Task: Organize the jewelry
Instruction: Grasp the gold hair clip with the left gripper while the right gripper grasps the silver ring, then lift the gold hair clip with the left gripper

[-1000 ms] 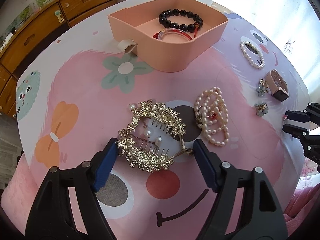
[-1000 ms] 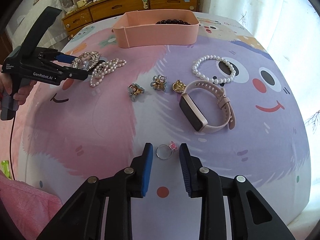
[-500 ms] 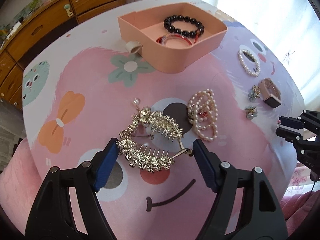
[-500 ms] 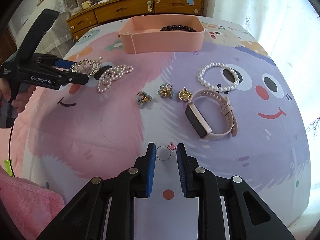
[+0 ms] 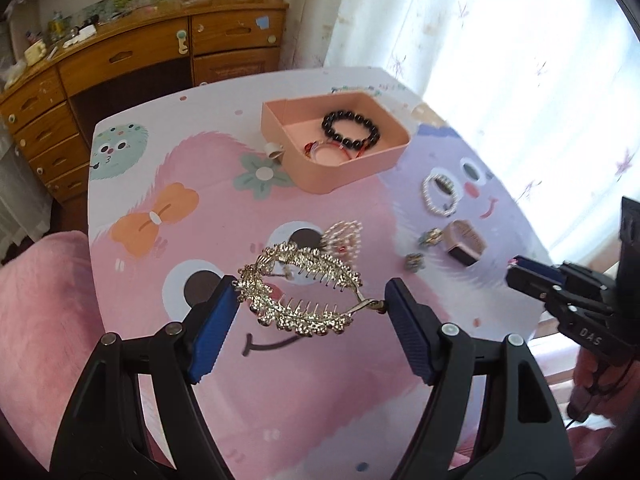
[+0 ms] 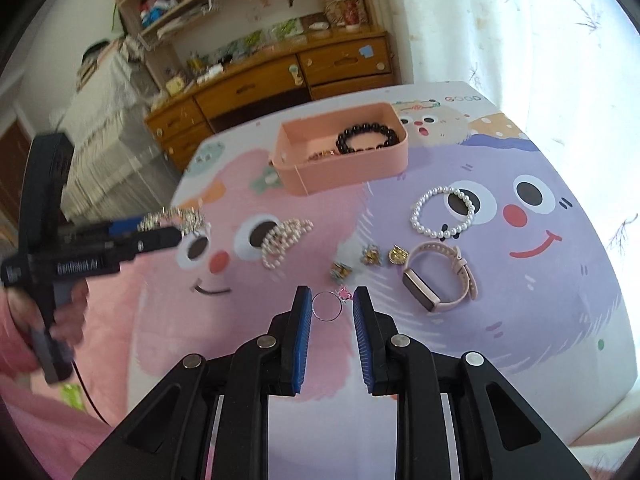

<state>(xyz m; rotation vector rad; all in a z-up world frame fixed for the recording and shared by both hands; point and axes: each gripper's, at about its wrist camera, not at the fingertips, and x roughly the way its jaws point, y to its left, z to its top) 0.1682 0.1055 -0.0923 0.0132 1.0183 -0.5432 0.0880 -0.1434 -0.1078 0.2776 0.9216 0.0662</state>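
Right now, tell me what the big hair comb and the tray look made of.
Hair comb: apparently gold-toned metal set with small clear stones; it glints, with thin wire-like teeth. Tray: likely matte pink plastic; smooth, even-coloured walls with rounded corners.

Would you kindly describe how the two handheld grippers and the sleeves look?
Both are black plastic pistol-style tools with blue ribbed pads and silver pivot screws. The left gripper bears white "GenRobot.AI" lettering on its side, and a thin dark cable hangs below its grip. The right gripper shows "DAS" lettering. A pink sleeve is visible.
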